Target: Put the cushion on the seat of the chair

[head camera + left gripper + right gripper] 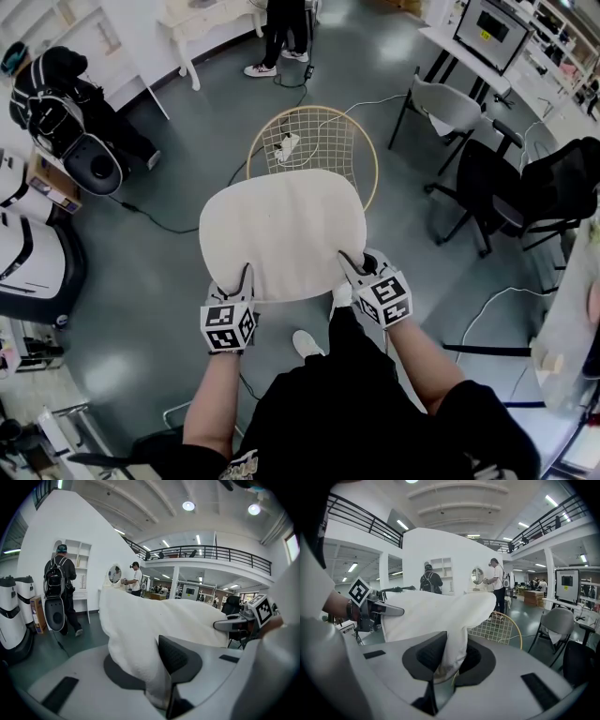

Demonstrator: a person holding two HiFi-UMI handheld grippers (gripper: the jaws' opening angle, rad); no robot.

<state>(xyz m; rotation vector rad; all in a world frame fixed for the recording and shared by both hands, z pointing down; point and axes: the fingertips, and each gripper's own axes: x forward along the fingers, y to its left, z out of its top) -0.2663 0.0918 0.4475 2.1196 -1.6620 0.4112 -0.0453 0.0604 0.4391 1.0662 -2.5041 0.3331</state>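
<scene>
A cream cushion (282, 231) hangs flat in the air between my two grippers. My left gripper (242, 284) is shut on its near left corner, and my right gripper (354, 267) is shut on its near right corner. Beyond and under the cushion stands the chair (319, 128), a yellow-rimmed wire-mesh frame whose seat is mostly hidden by the cushion. In the left gripper view the cushion (154, 630) fills the jaws of the left gripper (159, 686). In the right gripper view the cushion (436, 613) is pinched in the right gripper (447, 660), with the chair's mesh (497, 627) just past it.
A grey chair (448, 105) and a black office chair (525, 192) stand to the right by a desk with a monitor (491, 33). A person with a backpack (56, 108) is at far left. Cables (155, 217) run over the floor. Another person (281, 37) stands beyond the chair.
</scene>
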